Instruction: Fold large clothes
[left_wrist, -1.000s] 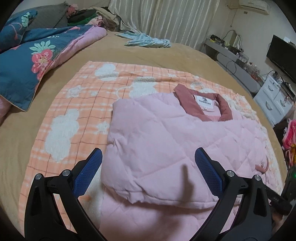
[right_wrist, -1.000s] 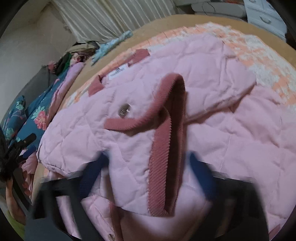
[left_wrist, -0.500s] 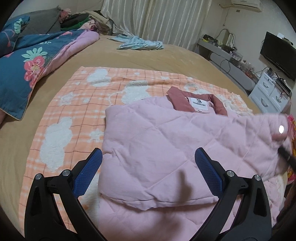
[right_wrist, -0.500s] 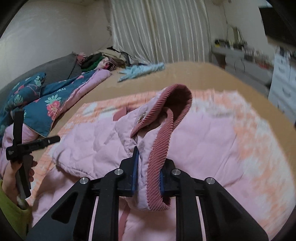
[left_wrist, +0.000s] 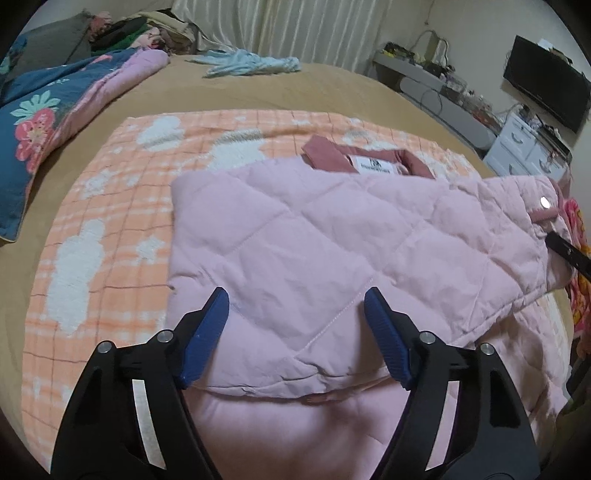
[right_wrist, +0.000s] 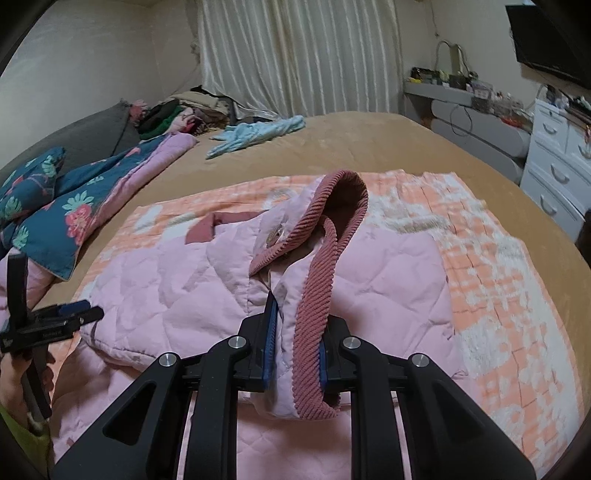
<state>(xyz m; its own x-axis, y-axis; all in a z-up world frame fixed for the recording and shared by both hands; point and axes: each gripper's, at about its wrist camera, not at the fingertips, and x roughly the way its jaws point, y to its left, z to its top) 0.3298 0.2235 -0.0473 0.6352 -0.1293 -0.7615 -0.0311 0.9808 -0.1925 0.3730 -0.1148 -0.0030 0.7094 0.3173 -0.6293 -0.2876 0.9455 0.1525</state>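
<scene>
A pink quilted jacket (left_wrist: 314, 240) with a dark pink collar (left_wrist: 332, 157) lies on an orange and white blanket (left_wrist: 110, 236). My left gripper (left_wrist: 295, 332) is open and empty, hovering over the jacket's near folded edge. My right gripper (right_wrist: 295, 347) is shut on the jacket's sleeve cuff (right_wrist: 321, 295), a ribbed dark pink band, and holds the sleeve lifted over the jacket body (right_wrist: 166, 288). The lifted sleeve with its snap button (left_wrist: 544, 202) shows at the right in the left wrist view. The left gripper also shows in the right wrist view (right_wrist: 66, 317) at the far left.
The blanket lies on a tan bed (left_wrist: 258, 92). A blue floral quilt (left_wrist: 48, 122) is at the left, a light blue garment (left_wrist: 251, 64) and a clothes pile (right_wrist: 177, 110) at the far end. White drawers (right_wrist: 557, 162) and a TV (left_wrist: 546, 81) stand at the right.
My right gripper closed on the sleeve cuff and lifted it, drawing the sleeve up and across the jacket. My left gripper stayed open and shifted slightly forward.
</scene>
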